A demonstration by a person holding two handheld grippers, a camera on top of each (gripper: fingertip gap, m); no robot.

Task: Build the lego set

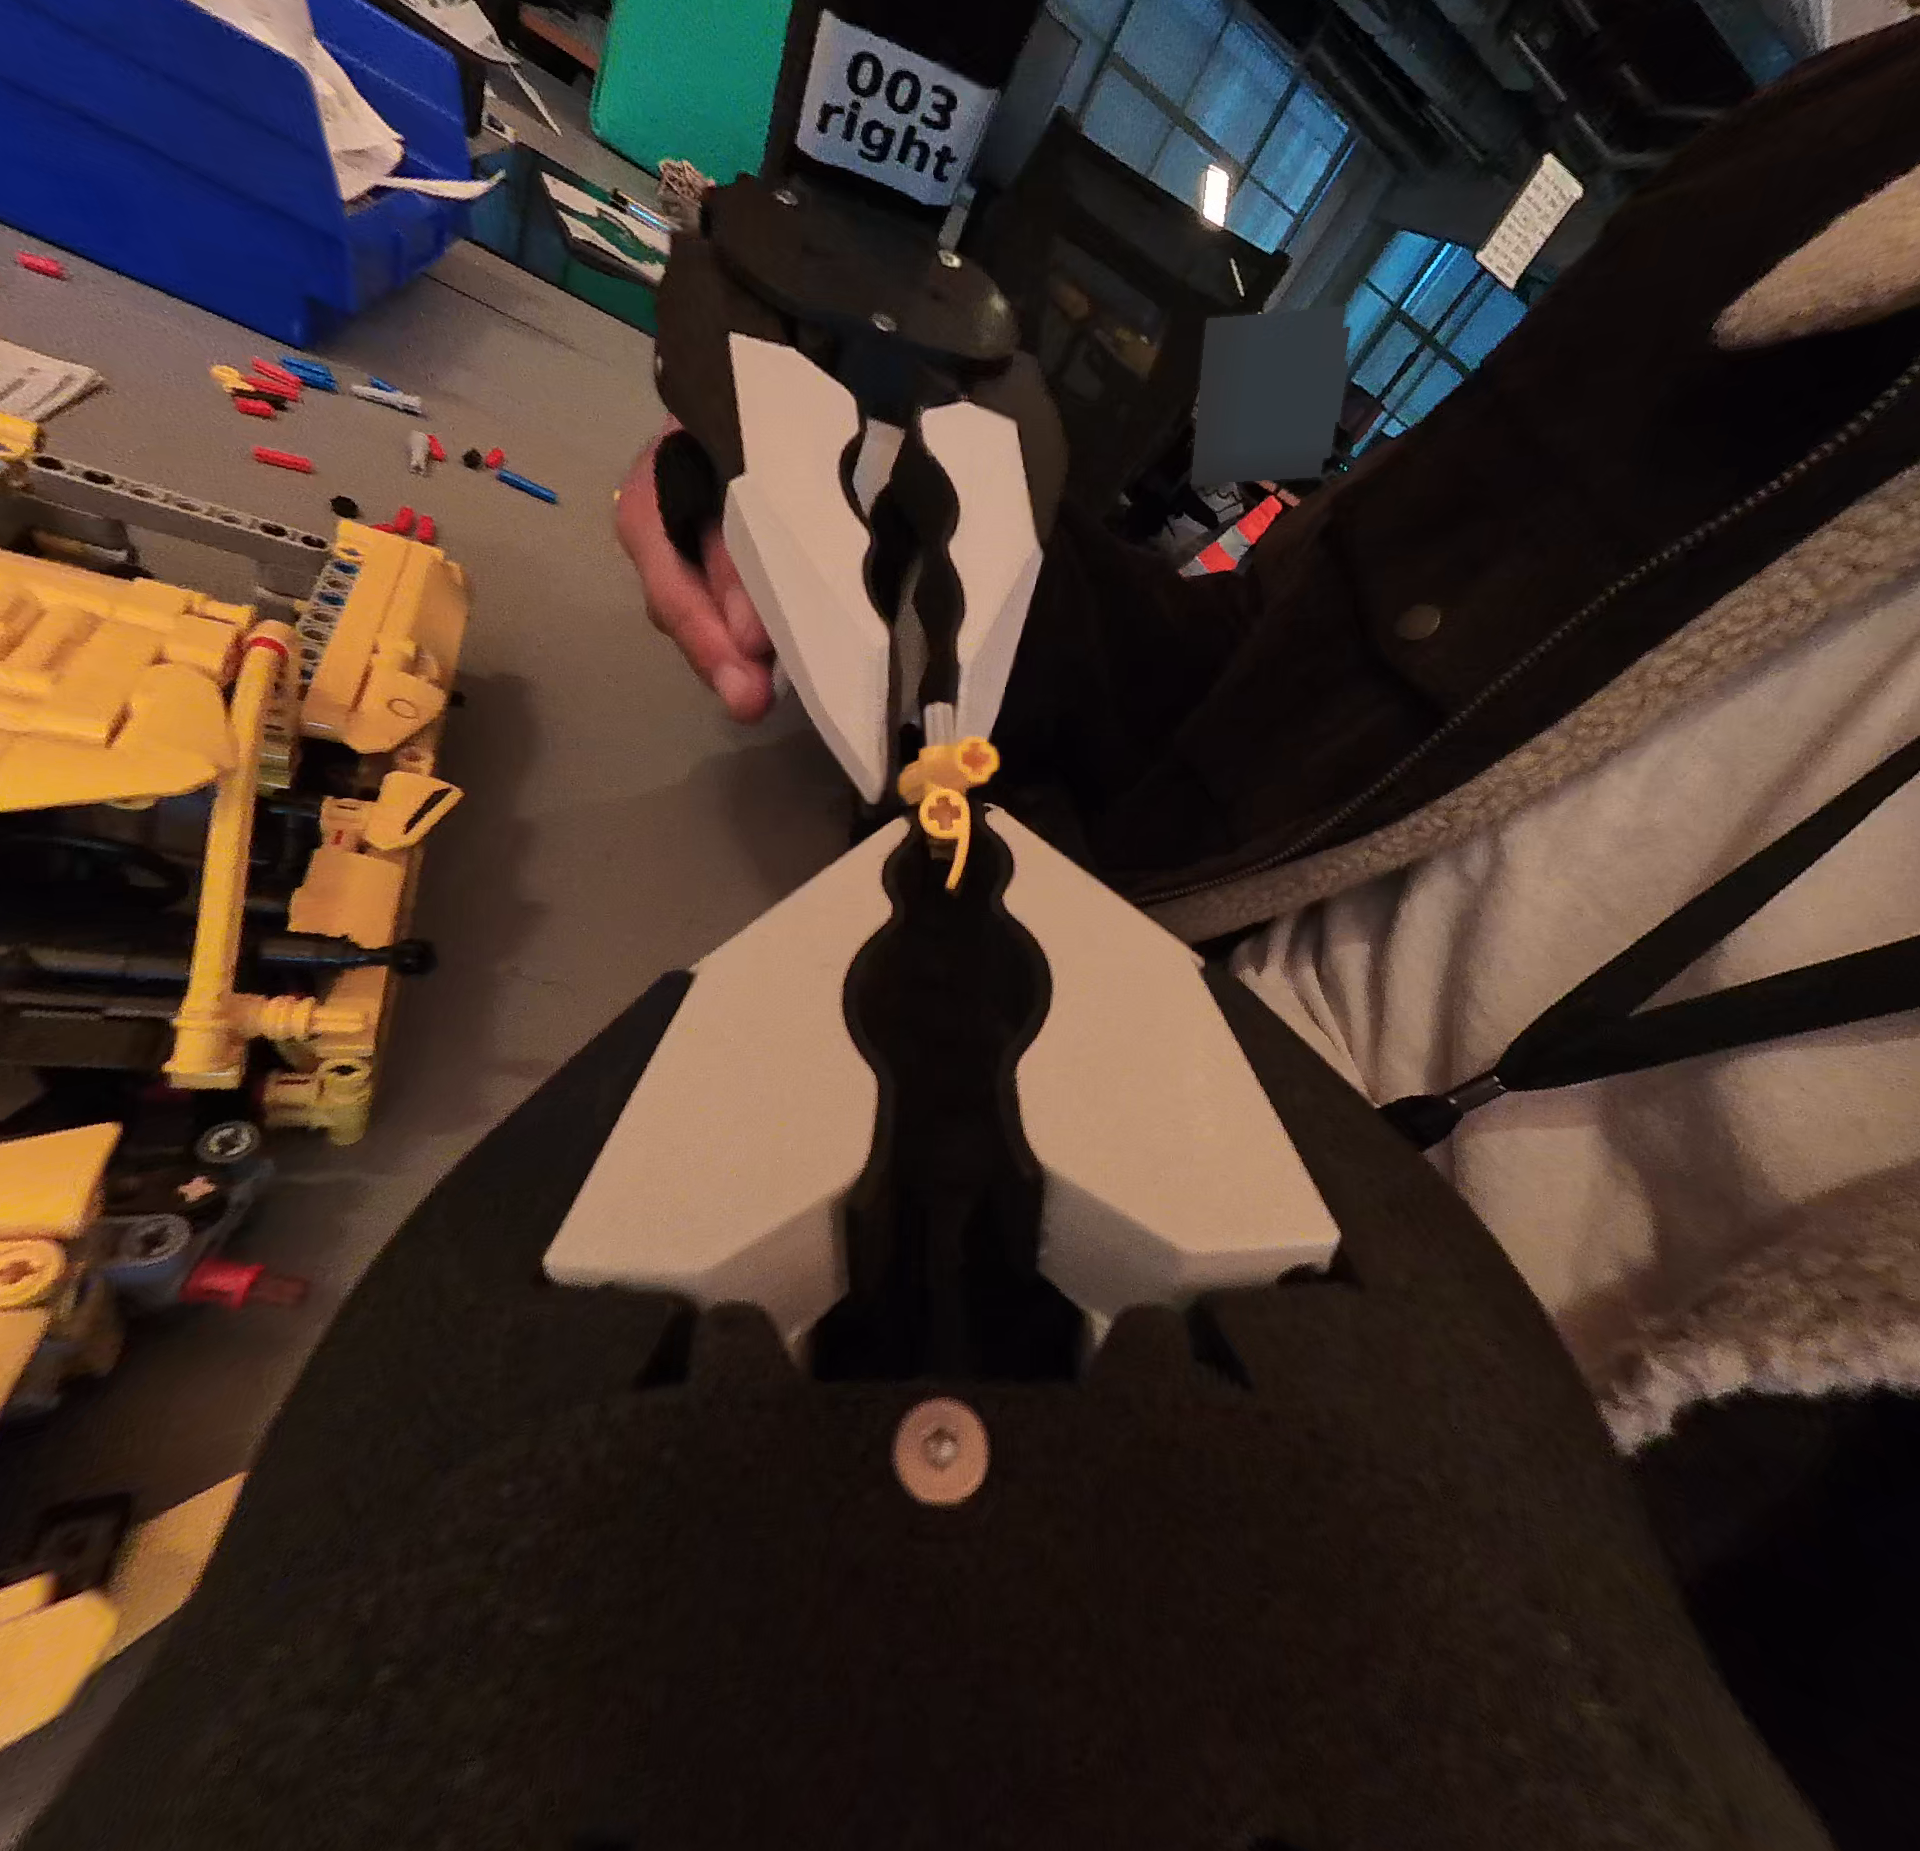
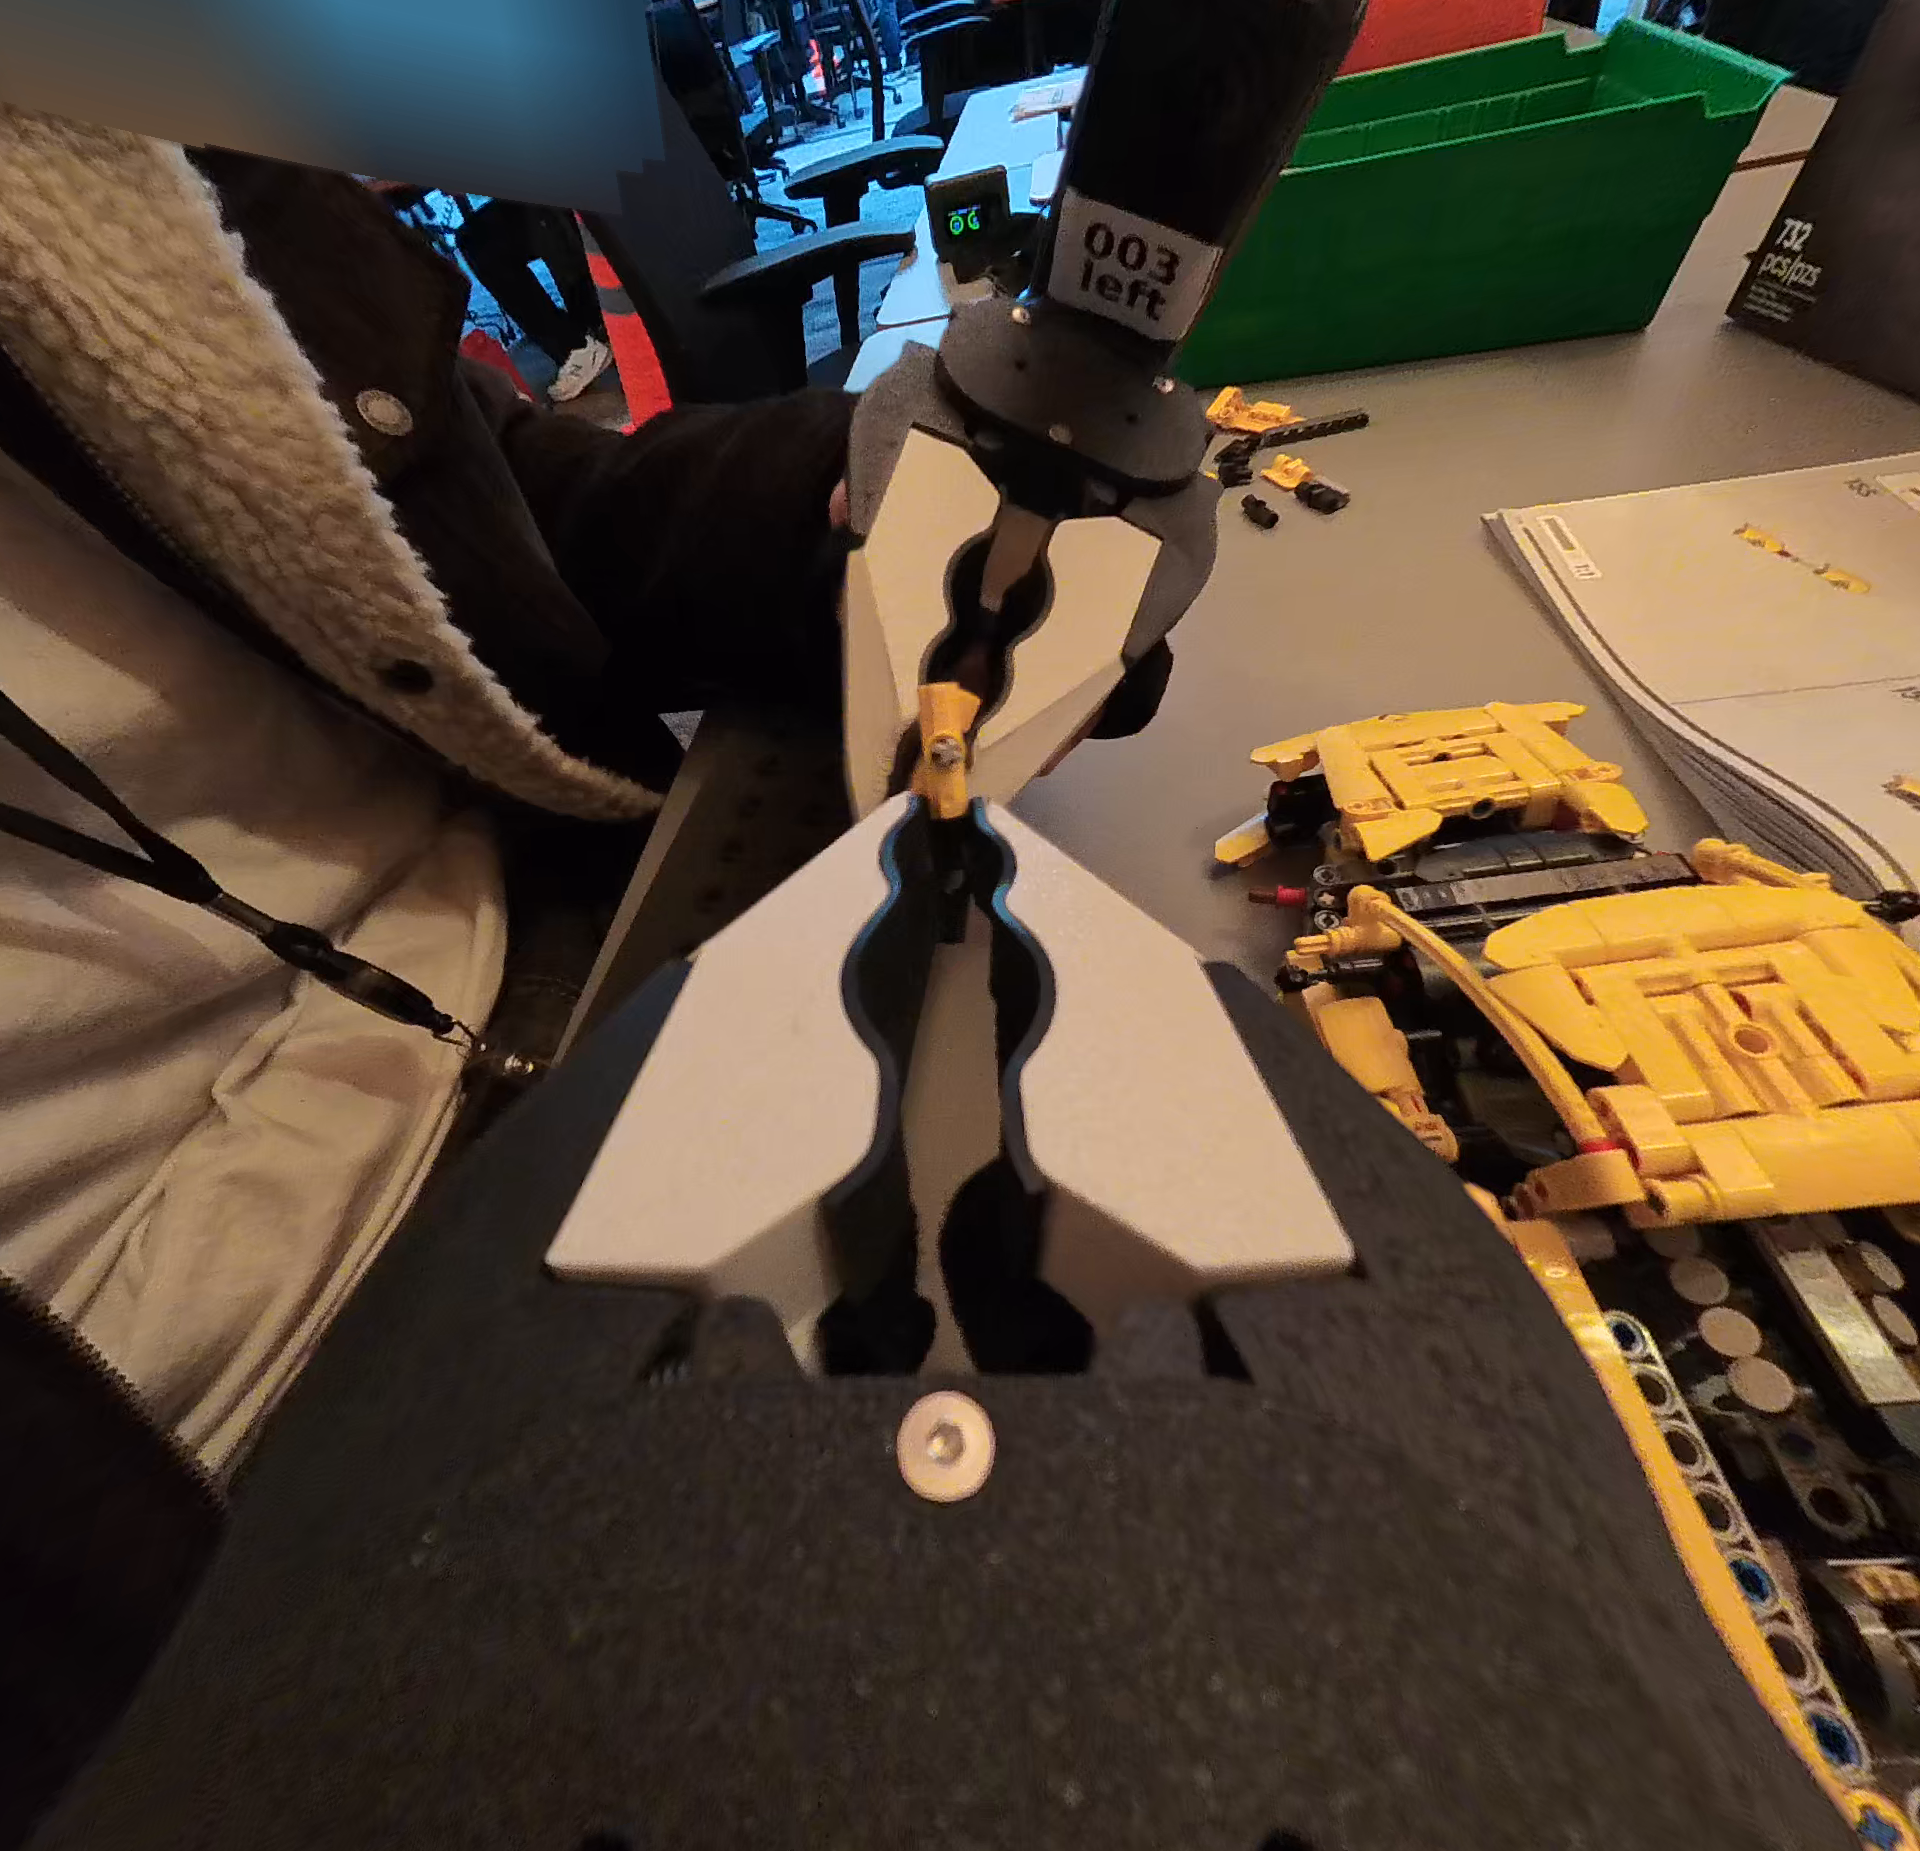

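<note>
1. In the left wrist view, the partly built yellow lego car stands at the far left on the grey table, with loose red, blue and black pins scattered beyond it and a blue bin behind.
2. At centre, the left gripper has its jaws pressed together on a small yellow connector at the fingertips.
3. Tip to tip with it, the right gripper comes in from above, closed on a pale axle that carries a second yellow connector; the two yellow pieces touch.
4. A hand holds the right gripper's handle; a person's jacket fills the right side.
5. In the right wrist view, the jacket is left, the meeting grippers centre, above the table's edge.
6. To the right lie the car, an open instruction booklet, and a green bin farther back.
</note>
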